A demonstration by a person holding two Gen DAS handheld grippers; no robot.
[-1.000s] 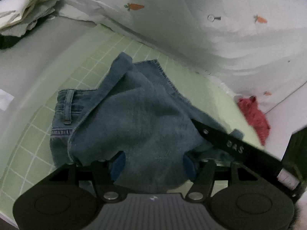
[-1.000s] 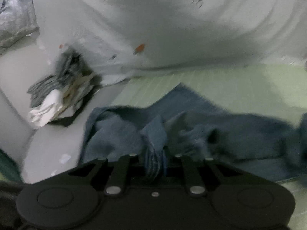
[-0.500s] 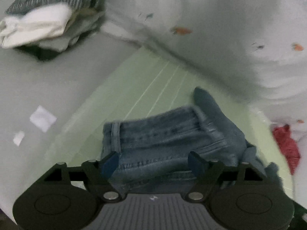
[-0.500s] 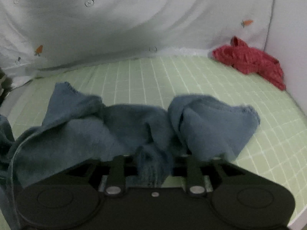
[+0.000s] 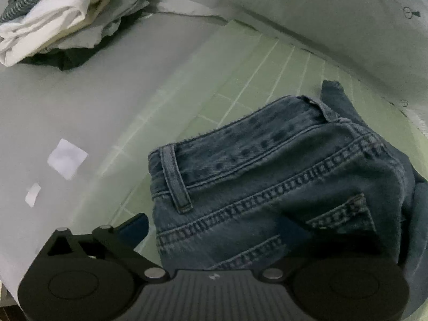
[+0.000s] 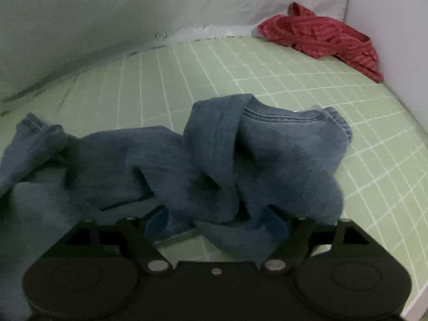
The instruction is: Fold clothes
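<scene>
Both grippers opening, left gripper (image 5: pixel 214 230) wide over the waistband of the jeans (image 5: pixel 281 187), right gripper (image 6: pixel 216 219) with crumpled leg cloth loose between its jaws; apparently a release mid-fold, smoothing and regrasping probably next; green grid mat (image 6: pixel 267 67), white sheet (image 5: pixel 347 26) upper frame.

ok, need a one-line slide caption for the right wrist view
Right gripper opening over crumpled blue jeans on the green grid mat, red garment in the far corner.
</scene>
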